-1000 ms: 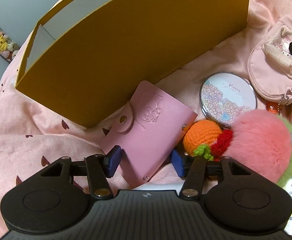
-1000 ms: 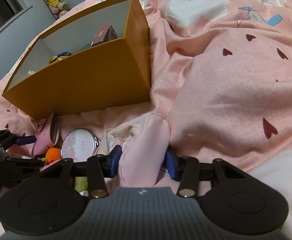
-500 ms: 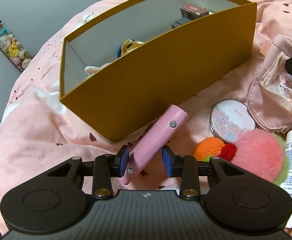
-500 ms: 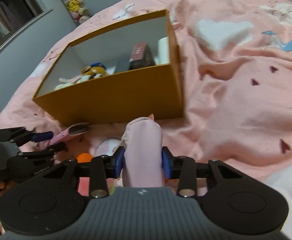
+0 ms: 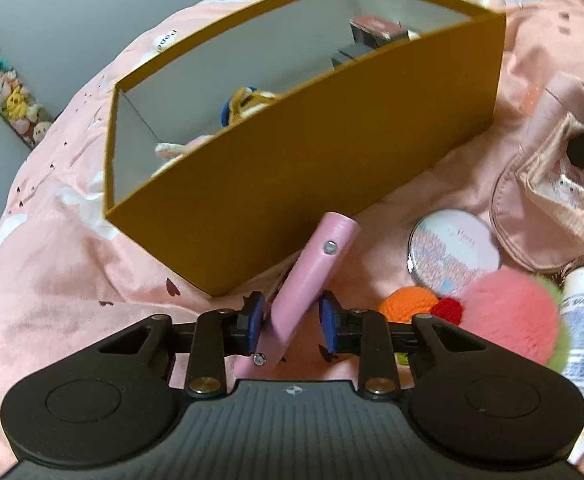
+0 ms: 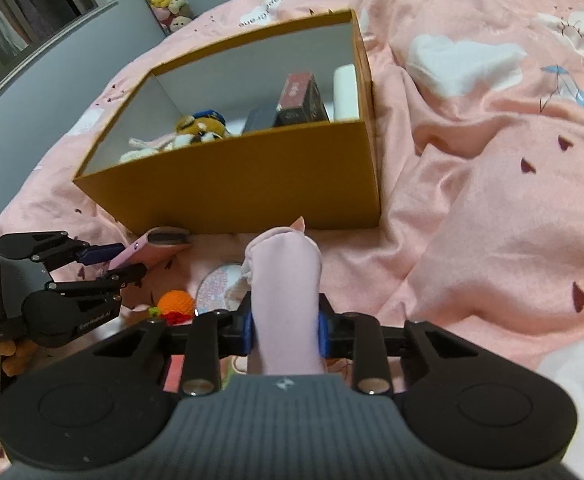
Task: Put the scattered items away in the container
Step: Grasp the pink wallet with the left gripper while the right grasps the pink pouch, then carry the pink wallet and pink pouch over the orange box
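At the bottom centre of the left wrist view, the left hand-held gripper (image 5: pixel 289 322) clamps a pink card holder (image 5: pixel 306 288) edge-on between its blue pads, tilted up toward the box, likely to clear the wall. In the right wrist view, the right hand-held gripper (image 6: pixel 283 328) pinches a pink pouch (image 6: pixel 283 296) at bottom centre, raised for the same drop. Loose on the bedspread (image 6: pixel 492 200), at the left view's lower right, lie an orange crochet toy (image 5: pixel 406 304), a pink pompom (image 5: pixel 510 316) and a round compact mirror (image 5: pixel 452 252). Beyond, mid-frame, stands the open yellow cardboard box (image 5: pixel 332 160), already holding toys and small boxes.
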